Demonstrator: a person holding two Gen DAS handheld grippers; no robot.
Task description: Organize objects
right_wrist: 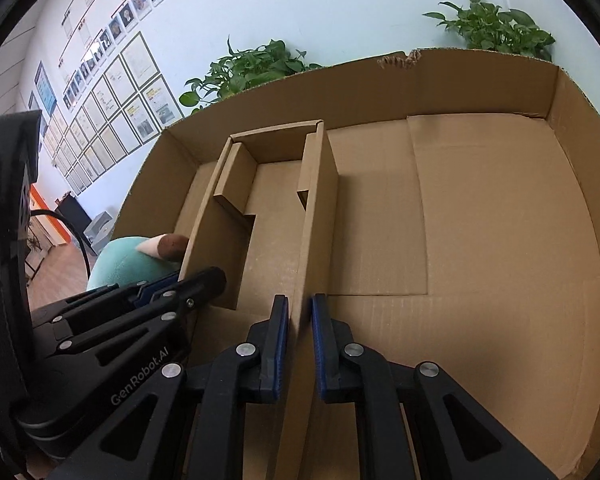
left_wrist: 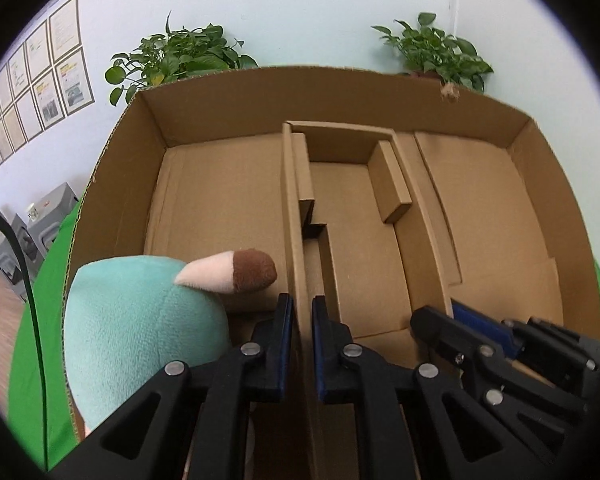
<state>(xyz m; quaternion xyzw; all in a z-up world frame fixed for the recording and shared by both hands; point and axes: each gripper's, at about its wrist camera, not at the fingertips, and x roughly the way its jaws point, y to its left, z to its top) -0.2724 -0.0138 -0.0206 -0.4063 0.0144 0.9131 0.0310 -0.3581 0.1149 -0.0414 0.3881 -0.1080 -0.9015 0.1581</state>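
Observation:
A large open cardboard box (left_wrist: 340,80) (right_wrist: 480,76) holds a U-shaped cardboard divider insert (left_wrist: 340,127) (right_wrist: 276,128). My left gripper (left_wrist: 302,312) (right_wrist: 188,280) is shut on the insert's left wall (left_wrist: 292,200). Over on the insert's right wall (right_wrist: 316,200), my right gripper (right_wrist: 300,312) (left_wrist: 448,312) is likewise shut. A teal plush toy (left_wrist: 140,320) (right_wrist: 128,260) with a pink, brown-tipped horn (left_wrist: 236,272) lies in the box's left compartment, close beside the left gripper.
Two potted plants (left_wrist: 180,56) (left_wrist: 436,52) stand behind the box against a pale wall with framed papers (left_wrist: 56,68). The box rests on a green cloth (left_wrist: 32,340). A black cable (left_wrist: 24,272) hangs at the left.

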